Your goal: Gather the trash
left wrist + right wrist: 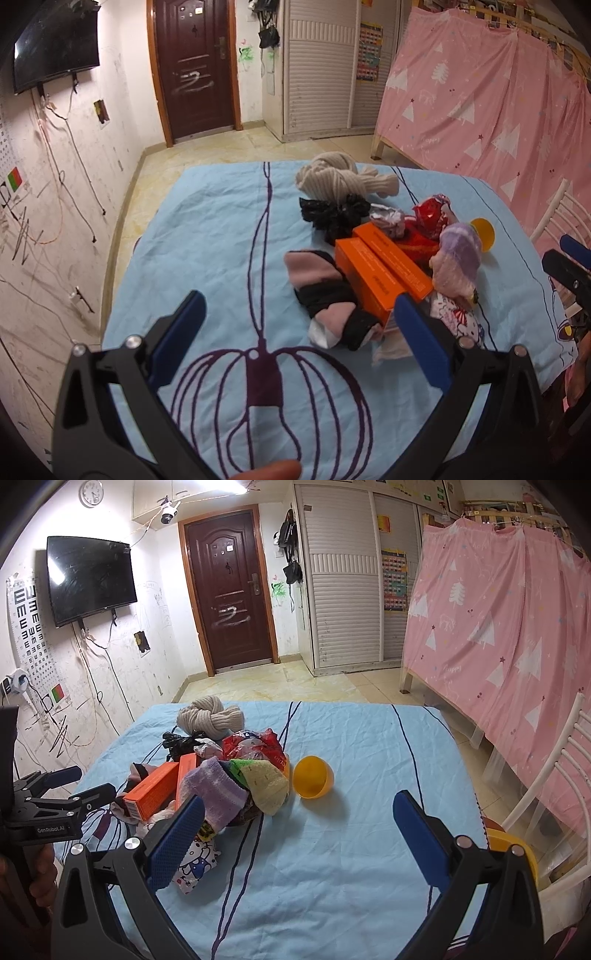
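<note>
Looked barely begun, by all signs. Hovered wide open and empty above the cloth-covered desk [351,849]: the left tool [298,299] and the right tool [300,796] alike, neither touching anything. Lay still heaped in one pile, at about one o'clock from the left tool and ten o'clock from the right: the likely trash, namely two orange cartons [384,273] side by side, a crumpled red wrapper [255,746], a black plastic bag [332,216] and a wad of white paper [388,218]. Sat mixed in with soft goods probably not meant for collection: a pink-and-black sock [321,284] touching the cartons at their nine o'clock side, a purple sock [218,794] draped over the heap, a knotted beige scarf [340,177] at the far twelve o'clock end. Rested tipped on its side just beside the pile, at twelve o'clock from the right tool: a yellow plastic cup [314,777]. Showed no bin or sack for the trash in either view. Left to do, as judged: every pick.
</note>
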{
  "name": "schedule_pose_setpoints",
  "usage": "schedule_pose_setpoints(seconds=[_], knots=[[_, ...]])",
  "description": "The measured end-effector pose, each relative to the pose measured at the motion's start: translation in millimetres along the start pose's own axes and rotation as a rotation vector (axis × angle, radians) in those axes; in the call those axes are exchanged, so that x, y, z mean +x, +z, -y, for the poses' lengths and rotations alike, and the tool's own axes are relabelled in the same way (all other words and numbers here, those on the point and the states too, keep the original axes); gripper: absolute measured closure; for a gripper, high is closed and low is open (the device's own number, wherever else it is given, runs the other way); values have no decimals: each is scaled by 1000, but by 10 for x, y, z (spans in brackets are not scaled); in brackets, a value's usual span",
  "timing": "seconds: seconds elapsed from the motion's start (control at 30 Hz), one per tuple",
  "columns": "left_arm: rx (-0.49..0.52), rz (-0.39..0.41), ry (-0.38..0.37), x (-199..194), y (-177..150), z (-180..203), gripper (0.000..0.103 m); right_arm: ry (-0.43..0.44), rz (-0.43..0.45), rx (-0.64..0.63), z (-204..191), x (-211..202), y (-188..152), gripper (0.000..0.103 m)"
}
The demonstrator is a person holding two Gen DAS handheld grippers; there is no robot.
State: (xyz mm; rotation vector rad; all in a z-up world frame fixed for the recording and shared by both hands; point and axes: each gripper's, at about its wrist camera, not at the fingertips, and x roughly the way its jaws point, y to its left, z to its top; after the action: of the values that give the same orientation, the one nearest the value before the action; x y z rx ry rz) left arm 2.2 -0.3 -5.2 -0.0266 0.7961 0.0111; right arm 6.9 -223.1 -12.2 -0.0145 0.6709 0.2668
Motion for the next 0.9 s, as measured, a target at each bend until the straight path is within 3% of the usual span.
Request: schedule_pose_setpoints(seconds=[0.67,0.73,0.77,0.9], knots=[[-8,-23,-25,46,-10,-8,5,3,-8,10,32,30,-9,8],[-23,-49,-49,113,-32,-22,10,3,-16,16,44,65,12,8],[-32,-65,-70,145,-43,-34,19,0,-21,20,56,88,22,8],[-53,-116,-114,291,-52,-49,21,11,-54,39,119,215,81,8]])
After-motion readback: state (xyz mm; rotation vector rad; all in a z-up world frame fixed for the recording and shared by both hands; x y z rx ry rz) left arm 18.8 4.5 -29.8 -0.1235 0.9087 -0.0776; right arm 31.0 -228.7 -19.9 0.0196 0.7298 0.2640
